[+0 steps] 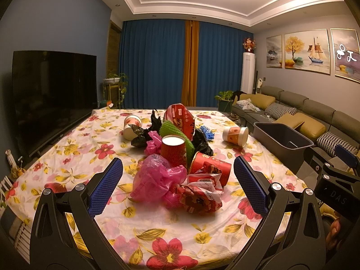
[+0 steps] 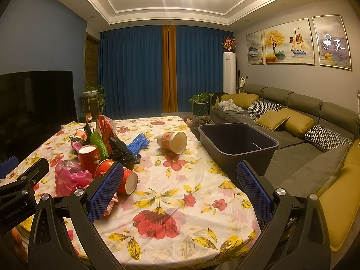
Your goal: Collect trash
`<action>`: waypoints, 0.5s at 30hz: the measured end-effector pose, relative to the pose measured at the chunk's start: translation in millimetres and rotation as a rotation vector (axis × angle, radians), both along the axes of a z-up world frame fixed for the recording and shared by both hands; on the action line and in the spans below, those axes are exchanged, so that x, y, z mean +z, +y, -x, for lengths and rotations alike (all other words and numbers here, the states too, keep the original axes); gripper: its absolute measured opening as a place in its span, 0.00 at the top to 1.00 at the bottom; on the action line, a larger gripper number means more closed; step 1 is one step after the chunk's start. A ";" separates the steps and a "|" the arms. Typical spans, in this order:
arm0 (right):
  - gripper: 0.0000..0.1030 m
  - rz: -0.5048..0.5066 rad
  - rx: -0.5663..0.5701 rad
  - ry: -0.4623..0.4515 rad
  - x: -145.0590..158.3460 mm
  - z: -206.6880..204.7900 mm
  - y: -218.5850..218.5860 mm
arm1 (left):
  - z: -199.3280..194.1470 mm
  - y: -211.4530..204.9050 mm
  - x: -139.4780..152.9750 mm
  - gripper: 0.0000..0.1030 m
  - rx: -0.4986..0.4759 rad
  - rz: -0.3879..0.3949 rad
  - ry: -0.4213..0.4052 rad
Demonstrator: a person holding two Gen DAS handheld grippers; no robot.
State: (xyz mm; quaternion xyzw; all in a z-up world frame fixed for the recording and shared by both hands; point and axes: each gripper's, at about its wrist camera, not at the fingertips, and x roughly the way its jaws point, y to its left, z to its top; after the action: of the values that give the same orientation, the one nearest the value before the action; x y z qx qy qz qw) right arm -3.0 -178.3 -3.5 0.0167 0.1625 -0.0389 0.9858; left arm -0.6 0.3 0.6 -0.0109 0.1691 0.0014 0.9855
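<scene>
Home living room: sofa (image 2: 292, 117) with cushions, television (image 1: 54, 94), blue curtains (image 2: 135, 72), framed paintings (image 2: 289, 42), potted plants (image 2: 199, 103), floral-clothed table (image 2: 180, 202).

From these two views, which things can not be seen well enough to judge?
- Grey bin: both views show only part of its inside; its near wall hides the floor.
- Black bags: partly hidden behind the upright red cup, left wrist view.
- Crumpled wrapper: print too small to read.

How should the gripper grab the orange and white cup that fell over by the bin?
The orange and white cup lies on its side alone, mouth towards the camera. Probably best to come down from above and pinch across its round wall near the middle; the open right gripper spans it.
</scene>
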 end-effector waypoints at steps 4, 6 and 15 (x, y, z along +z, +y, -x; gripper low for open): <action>0.05 0.000 0.000 0.000 -0.1 -0.1 0.1 | -0.3 2.1 -0.1 0.06 -0.001 0.000 0.002; 0.05 0.000 0.000 -0.001 -0.2 -0.1 0.1 | 0.4 0.9 0.6 0.06 -0.001 0.003 0.002; 0.05 -0.004 0.005 0.001 -3.9 -3.2 0.7 | -1.0 8.5 -7.4 0.06 0.000 0.018 0.003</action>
State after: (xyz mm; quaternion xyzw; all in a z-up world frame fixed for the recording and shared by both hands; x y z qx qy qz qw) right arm 0.2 -177.6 -7.4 0.0182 0.1633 -0.0361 0.9857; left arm 0.4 8.8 -6.8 -0.0197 0.1705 0.0000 0.9852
